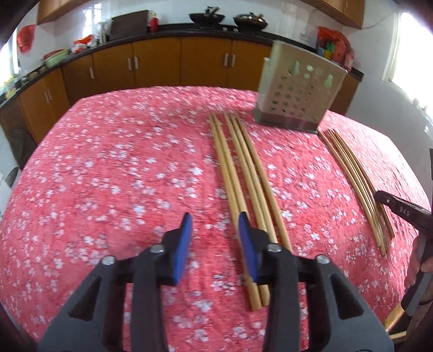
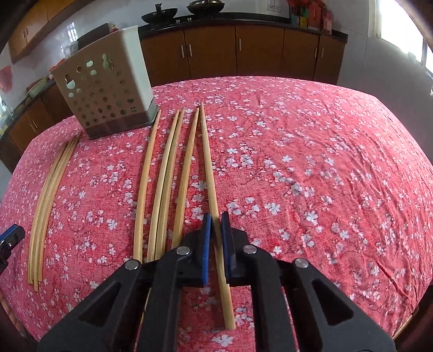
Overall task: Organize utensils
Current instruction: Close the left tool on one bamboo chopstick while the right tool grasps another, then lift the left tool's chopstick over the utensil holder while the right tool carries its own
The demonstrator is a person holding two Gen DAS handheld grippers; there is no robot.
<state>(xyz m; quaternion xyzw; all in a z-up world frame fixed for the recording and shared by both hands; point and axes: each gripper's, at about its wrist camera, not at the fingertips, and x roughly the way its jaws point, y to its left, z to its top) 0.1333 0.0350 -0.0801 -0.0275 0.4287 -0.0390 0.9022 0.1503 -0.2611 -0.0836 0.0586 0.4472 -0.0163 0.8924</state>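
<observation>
Bamboo chopsticks lie in two bundles on a pink floral tablecloth [image 1: 108, 162]. In the left wrist view my left gripper [image 1: 215, 216] stands open over bare cloth, its right pad over the leftmost stick of the near bundle [image 1: 243, 168]. The other bundle [image 1: 360, 189] lies to the right, where my right gripper's black finger [image 1: 400, 209] shows. In the right wrist view my right gripper [image 2: 216, 215] is shut on the rightmost chopstick [image 2: 208, 162], apart from its neighbours [image 2: 162, 176]. A beige perforated utensil holder [image 1: 297, 89] [image 2: 108, 89] stands upright behind the sticks.
Brown kitchen cabinets [image 2: 257, 51] and a dark counter with woks [image 1: 207, 17] run along the far wall. The table's near right edge [image 1: 392, 322] is close to a hand [image 1: 422, 265]. Open cloth [image 2: 324, 162] spreads right of the held chopstick.
</observation>
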